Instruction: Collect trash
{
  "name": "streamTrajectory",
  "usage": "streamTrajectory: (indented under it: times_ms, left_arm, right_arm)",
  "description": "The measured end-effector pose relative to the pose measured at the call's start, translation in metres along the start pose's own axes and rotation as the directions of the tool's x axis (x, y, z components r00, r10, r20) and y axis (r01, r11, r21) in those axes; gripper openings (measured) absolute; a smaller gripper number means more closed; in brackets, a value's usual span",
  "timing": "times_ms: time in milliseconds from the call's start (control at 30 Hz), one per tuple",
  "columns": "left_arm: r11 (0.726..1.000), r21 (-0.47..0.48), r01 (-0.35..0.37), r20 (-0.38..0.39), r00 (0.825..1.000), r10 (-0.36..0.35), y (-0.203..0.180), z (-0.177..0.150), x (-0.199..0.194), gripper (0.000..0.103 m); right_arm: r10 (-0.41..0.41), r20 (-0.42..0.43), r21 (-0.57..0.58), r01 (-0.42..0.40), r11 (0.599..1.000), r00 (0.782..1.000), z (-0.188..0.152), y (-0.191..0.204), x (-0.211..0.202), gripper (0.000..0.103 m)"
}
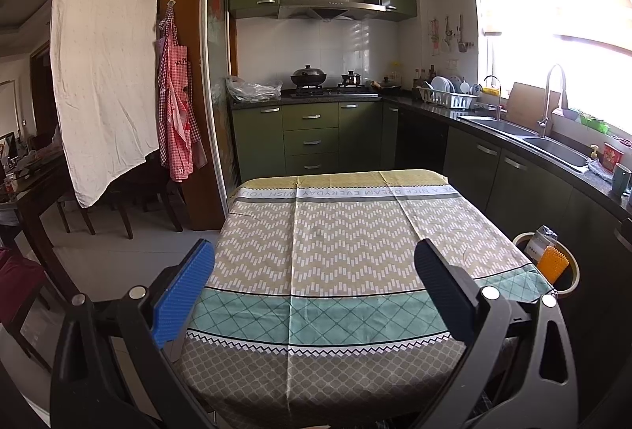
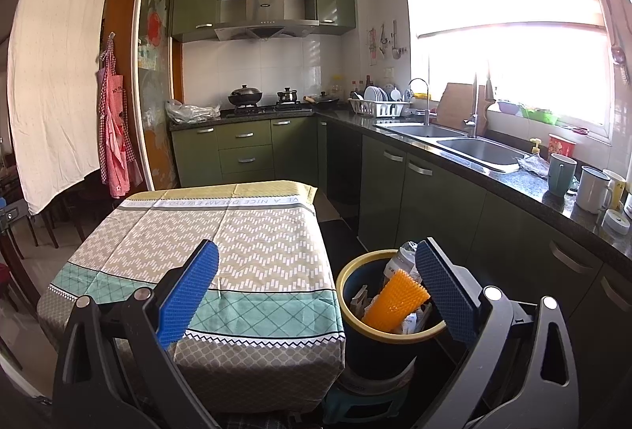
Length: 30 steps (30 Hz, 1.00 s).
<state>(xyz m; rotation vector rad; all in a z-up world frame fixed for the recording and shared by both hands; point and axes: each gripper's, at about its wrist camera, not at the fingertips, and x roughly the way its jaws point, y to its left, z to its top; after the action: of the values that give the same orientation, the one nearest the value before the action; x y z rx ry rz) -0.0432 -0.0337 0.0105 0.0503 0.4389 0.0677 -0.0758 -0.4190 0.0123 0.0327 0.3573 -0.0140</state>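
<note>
A dark trash bin with a yellow rim (image 2: 351, 271) stands on a stool at the table's right side. It holds an orange spiky plastic piece (image 2: 395, 300), a clear bottle (image 2: 401, 257) and paper scraps. The bin also shows in the left wrist view (image 1: 572, 281) with the orange piece (image 1: 553, 263) sticking up. The small table has a patterned cloth (image 1: 335, 251) with nothing lying on it. My left gripper (image 1: 314, 290) is open and empty above the table's near edge. My right gripper (image 2: 316, 294) is open and empty between the table's right edge and the bin.
Green kitchen cabinets and a dark counter (image 2: 513, 176) run along the right, with a double sink (image 2: 474, 148), a dish rack (image 2: 379, 107) and mugs (image 2: 592, 188). A stove with pots (image 1: 308, 77) stands at the back. A white sheet (image 1: 102, 53) and apron (image 1: 177, 105) hang at left.
</note>
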Motion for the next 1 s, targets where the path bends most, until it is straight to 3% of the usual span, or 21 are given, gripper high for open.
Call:
streamTrajectory:
  times_ms: [1000]
  left_arm:
    - [1.0, 0.019, 0.015, -0.015, 1.0, -0.015, -0.0045, -0.0045, 0.0042, 0.096]
  right_arm:
    - [-0.005, -0.007, -0.002, 0.005, 1.0, 1.0, -0.0009, 0.0027, 0.0013, 0.098]
